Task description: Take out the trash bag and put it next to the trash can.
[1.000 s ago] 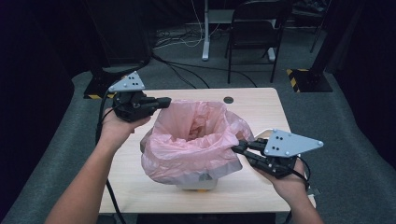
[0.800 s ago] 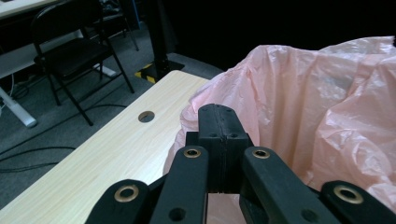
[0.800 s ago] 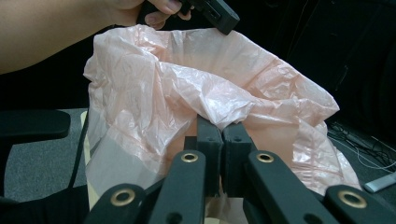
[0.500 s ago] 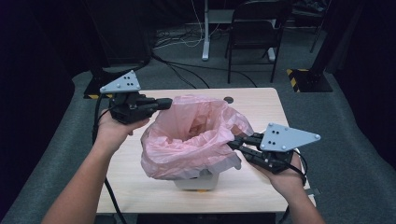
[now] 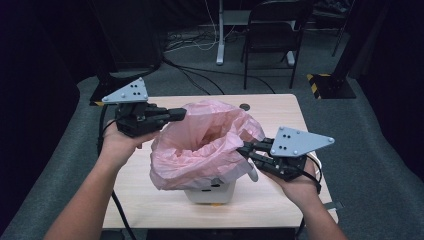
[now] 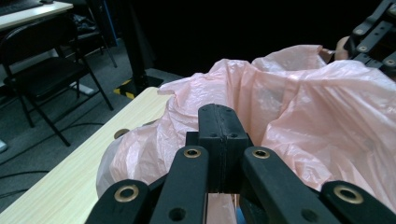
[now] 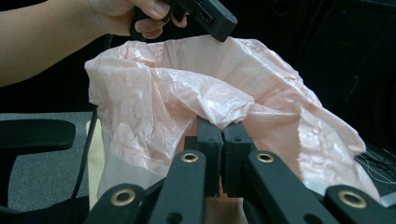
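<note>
A pink bag (image 5: 200,145) sits in a small white bin (image 5: 210,192) that stands on the surface (image 5: 150,200), near its front edge. The bag's mouth is open and its rim hangs over the bin's sides. The left gripper (image 5: 181,114) is closed on the bag's rim at the far left side, and the film is pinched between its jaws. The right gripper (image 5: 246,149) is closed on the rim at the right side, where the plastic folds over the jaw tips. Both grippers hold the rim above the bin. A black chair (image 5: 272,30) stands on the floor behind the surface.
</note>
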`<state>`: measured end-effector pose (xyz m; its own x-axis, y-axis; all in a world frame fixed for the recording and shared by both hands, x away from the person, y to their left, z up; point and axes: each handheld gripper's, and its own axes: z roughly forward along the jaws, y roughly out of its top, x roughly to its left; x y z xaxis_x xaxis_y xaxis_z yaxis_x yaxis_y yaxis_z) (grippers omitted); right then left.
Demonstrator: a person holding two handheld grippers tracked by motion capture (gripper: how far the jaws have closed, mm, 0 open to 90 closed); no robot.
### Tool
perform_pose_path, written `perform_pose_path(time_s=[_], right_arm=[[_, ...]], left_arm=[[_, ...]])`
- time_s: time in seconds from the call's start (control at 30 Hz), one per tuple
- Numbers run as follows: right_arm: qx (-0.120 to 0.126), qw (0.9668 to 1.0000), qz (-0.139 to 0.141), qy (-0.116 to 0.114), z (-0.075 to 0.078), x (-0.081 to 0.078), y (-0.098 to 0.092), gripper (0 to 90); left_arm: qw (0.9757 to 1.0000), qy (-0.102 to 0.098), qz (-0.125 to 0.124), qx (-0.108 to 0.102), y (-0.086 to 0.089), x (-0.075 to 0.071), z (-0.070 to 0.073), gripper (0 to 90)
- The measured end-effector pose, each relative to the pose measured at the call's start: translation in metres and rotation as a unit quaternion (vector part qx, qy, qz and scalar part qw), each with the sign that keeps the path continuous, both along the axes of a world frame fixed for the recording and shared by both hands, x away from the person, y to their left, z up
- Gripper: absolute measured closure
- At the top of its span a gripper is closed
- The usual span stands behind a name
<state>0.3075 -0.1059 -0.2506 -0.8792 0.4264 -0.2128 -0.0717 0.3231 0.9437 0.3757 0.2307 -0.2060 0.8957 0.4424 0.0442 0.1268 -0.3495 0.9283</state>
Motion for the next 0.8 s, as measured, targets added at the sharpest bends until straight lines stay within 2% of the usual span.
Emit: perform_pose_path(time_s=[0.33,0.8], right_arm=[[-0.007,0.9999,0.011,-0.002,0.005,0.007,0.015,88.0],[-0.017,0.9996,0.022,0.009,0.005,0.02,0.034,88.1]], left_arm=[[0.9998,-0.002,-0.022,-0.004,-0.006,-0.008,0.0,90.0],[0.9987,0.015,-0.043,-0.024,-0.009,-0.01,-0.01,90.0]])
